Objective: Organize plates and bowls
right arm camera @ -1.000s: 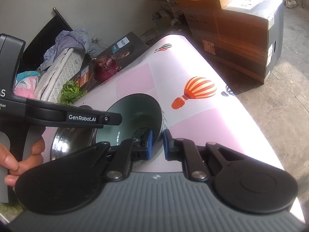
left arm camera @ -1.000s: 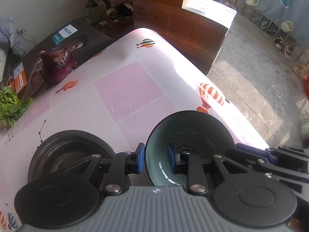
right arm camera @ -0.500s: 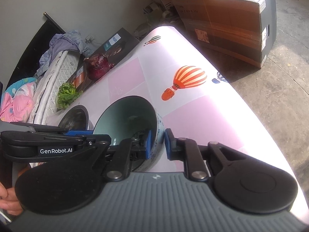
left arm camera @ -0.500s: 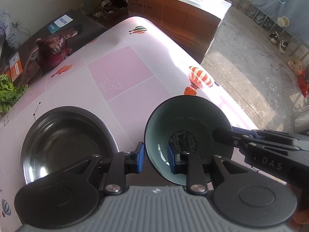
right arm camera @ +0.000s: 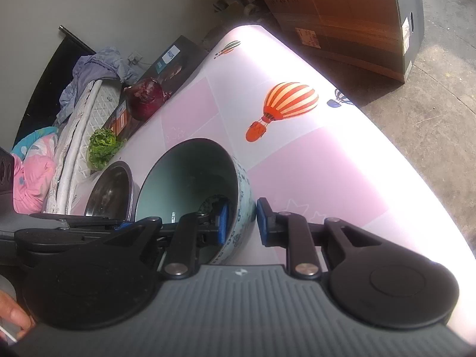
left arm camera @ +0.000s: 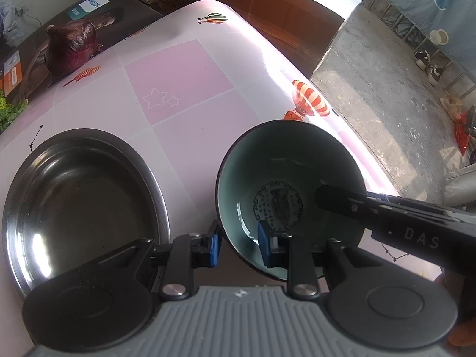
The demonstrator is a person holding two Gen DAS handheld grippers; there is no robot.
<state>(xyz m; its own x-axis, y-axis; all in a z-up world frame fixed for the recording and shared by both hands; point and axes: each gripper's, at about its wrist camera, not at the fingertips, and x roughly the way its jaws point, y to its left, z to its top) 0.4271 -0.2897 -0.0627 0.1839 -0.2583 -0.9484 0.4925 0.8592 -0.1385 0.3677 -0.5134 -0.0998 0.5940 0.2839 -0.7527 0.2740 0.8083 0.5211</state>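
Note:
A pale green ceramic bowl (left arm camera: 285, 175) with a printed medallion inside is held tilted above the pink table. My left gripper (left arm camera: 239, 247) straddles its near rim, one pad inside and one outside, gripping it. My right gripper (right arm camera: 240, 223) straddles the opposite rim of the same bowl (right arm camera: 190, 178), its pads now a little apart from the wall. A steel bowl (left arm camera: 80, 196) sits on the table to the left; it also shows in the right wrist view (right arm camera: 111, 190).
A red cabbage (left arm camera: 73, 46) and a green lettuce (right arm camera: 101, 145) lie at the table's far left by a dark Philips box (left arm camera: 89, 9). Cardboard boxes (right arm camera: 342, 15) stand beyond the far end. The table edge (left arm camera: 342, 113) drops to concrete floor on the right.
The green bowl has been lifted and tilted, carried by both grippers. The right gripper's jaws have widened around the rim. The steel bowl has come fully into view on the left.

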